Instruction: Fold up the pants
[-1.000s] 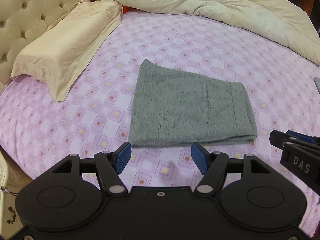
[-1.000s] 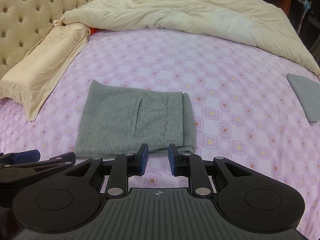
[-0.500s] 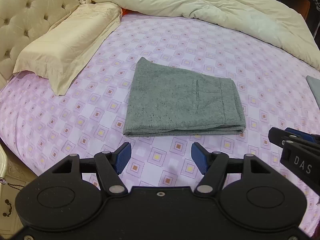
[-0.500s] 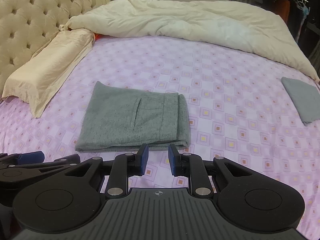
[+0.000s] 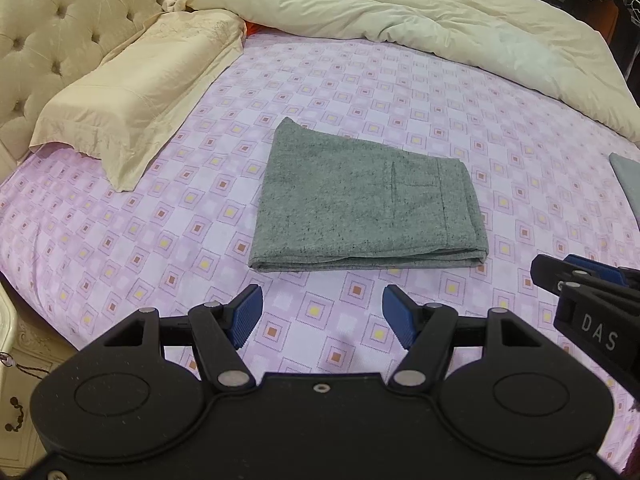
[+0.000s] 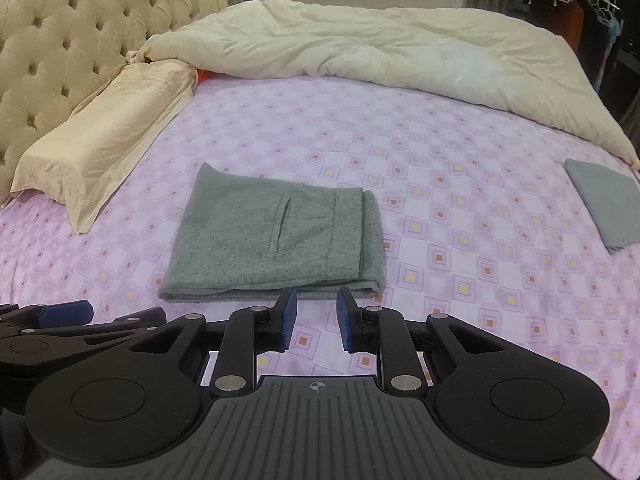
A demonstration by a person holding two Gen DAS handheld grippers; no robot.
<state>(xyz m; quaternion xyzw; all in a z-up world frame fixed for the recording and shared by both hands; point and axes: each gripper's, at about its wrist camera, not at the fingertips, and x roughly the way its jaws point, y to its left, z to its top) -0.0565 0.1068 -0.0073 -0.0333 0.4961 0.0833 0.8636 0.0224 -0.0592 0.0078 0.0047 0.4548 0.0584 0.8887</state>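
The grey pants (image 5: 360,204) lie folded into a flat rectangle on the pink patterned bed sheet (image 5: 400,92); they also show in the right wrist view (image 6: 276,236), with a pocket slit on top. My left gripper (image 5: 322,316) is open and empty, short of the pants' near edge. My right gripper (image 6: 316,316) is partly open and empty, its blue pads (image 6: 289,318) just short of the near right edge of the pants. The right gripper also shows at the right edge of the left wrist view (image 5: 576,280).
A cream pillow (image 5: 132,92) lies at the left by the tufted headboard (image 6: 60,40). A cream duvet (image 6: 380,48) is bunched across the far side. Another folded grey garment (image 6: 604,200) lies at the right. The bed's near left edge (image 5: 24,296) drops off.
Both grippers have pulled back and up from the folded pants, which now look smaller and farther. The right jaws have opened slightly wider. The pants have not moved.
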